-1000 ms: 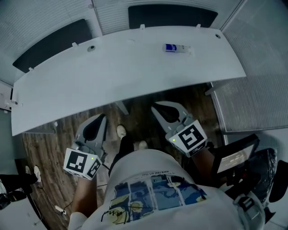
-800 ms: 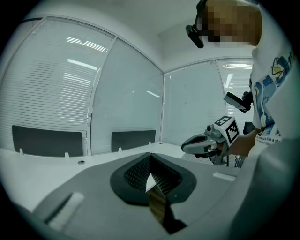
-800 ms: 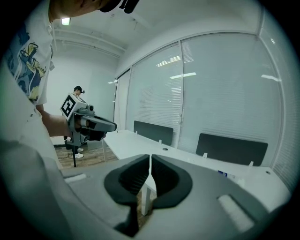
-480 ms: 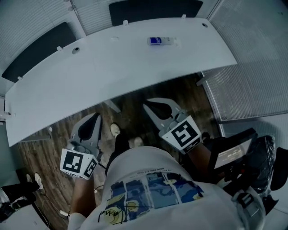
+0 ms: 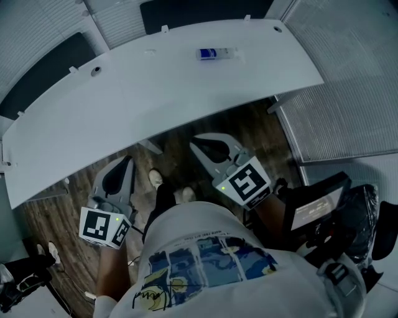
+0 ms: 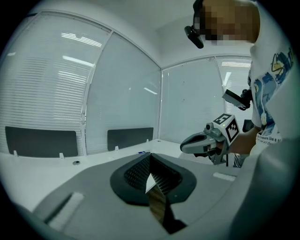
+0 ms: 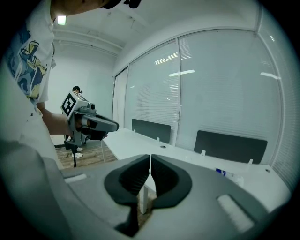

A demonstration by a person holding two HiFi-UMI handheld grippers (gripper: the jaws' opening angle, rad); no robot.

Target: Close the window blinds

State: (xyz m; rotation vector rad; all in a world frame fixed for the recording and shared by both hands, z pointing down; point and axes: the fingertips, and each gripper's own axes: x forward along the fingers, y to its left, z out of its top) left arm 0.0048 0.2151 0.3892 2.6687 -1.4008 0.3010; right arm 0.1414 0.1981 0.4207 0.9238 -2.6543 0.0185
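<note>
Slatted window blinds [image 6: 42, 93] hang behind glass panes beyond a long white desk [image 5: 155, 105]; they also show in the right gripper view [image 7: 154, 93] and at the right of the head view [image 5: 348, 118]. My left gripper [image 5: 126, 163] hovers over the wood floor just short of the desk's near edge, shut and empty, with its tips [image 6: 150, 155] meeting. My right gripper [image 5: 196, 141] is beside it, its tip under the desk edge in the head view. Its jaws [image 7: 150, 157] are closed together on nothing. Each gripper sees the other: the right gripper [image 6: 183, 146] and the left gripper [image 7: 115, 125].
A small bottle with a blue label [image 5: 214, 53] lies on the desk near its far edge. Dark divider panels [image 5: 205, 9] stand behind the desk. Black equipment [image 5: 323, 211] sits at my right. A person [image 7: 76, 91] stands far off on the wood floor [image 5: 186, 149].
In the head view the desk and both grippers have drifted left and up. The left gripper has edged along toward the desk. Both jaws stay closed.
</note>
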